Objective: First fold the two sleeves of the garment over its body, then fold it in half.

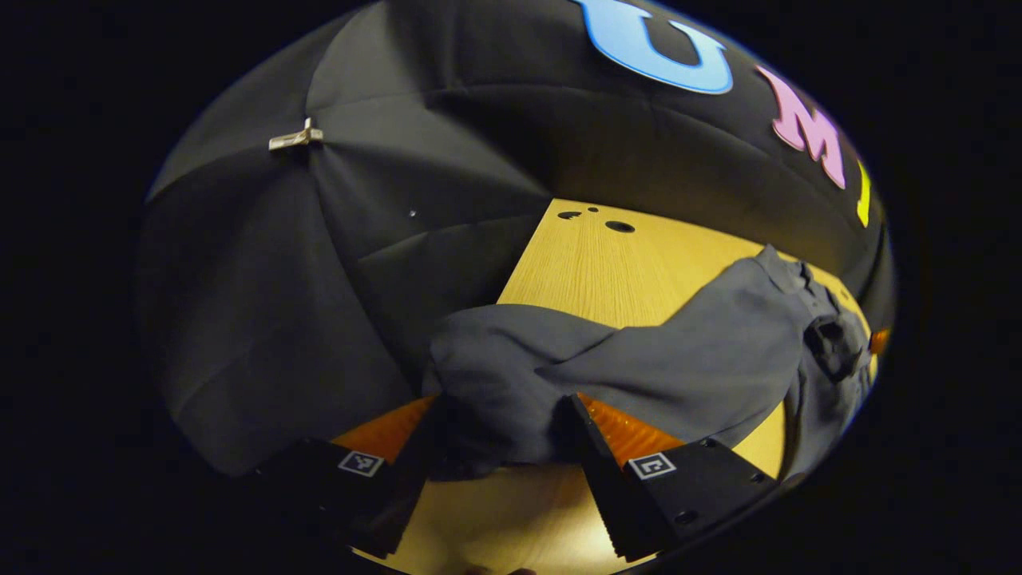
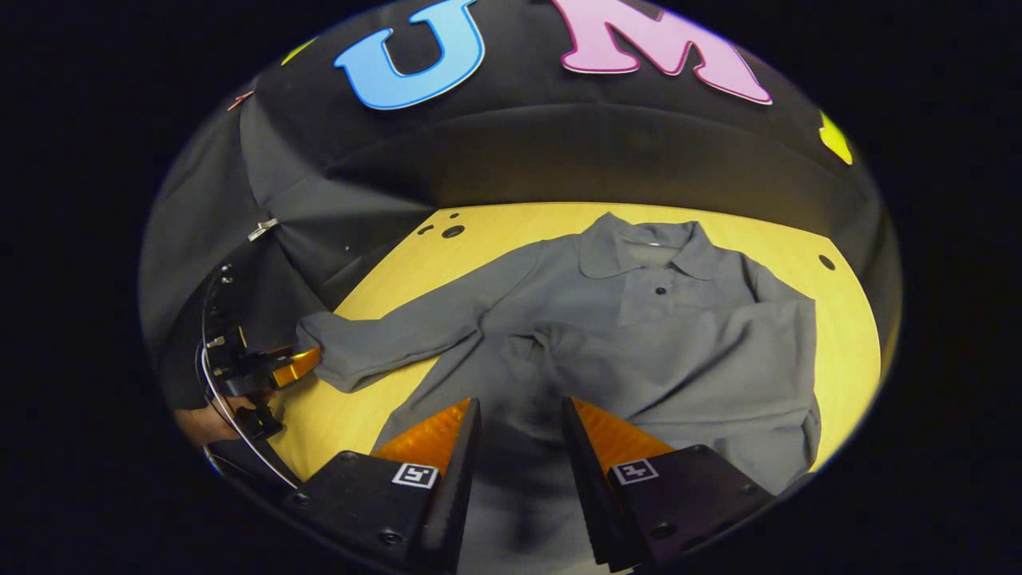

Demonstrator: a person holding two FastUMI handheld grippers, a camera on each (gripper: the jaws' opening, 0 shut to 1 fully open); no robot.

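Observation:
A grey collared shirt point(image 2: 639, 335) lies face up on the wooden table point(image 2: 838, 319), collar at the far side. One sleeve is folded across its body, with the cuff point(image 2: 527, 347) near the middle. The other sleeve point(image 2: 399, 335) stretches out flat toward my left gripper point(image 2: 267, 371), held by a hand point(image 2: 200, 423). In the left gripper view that sleeve's cuff point(image 1: 495, 383) sits between the spread fingers of my left gripper point(image 1: 499, 419), which is open. My right gripper point(image 2: 519, 415) hovers open over the shirt's lower body, and it shows far off point(image 1: 834, 347) in the left gripper view.
Bare table point(image 1: 607, 271) runs beyond the sleeve, with small holes point(image 1: 619, 227) near its far edge. Black cloth walls close in on the table's far and left sides. A metal clip point(image 1: 295, 137) hangs on the cloth.

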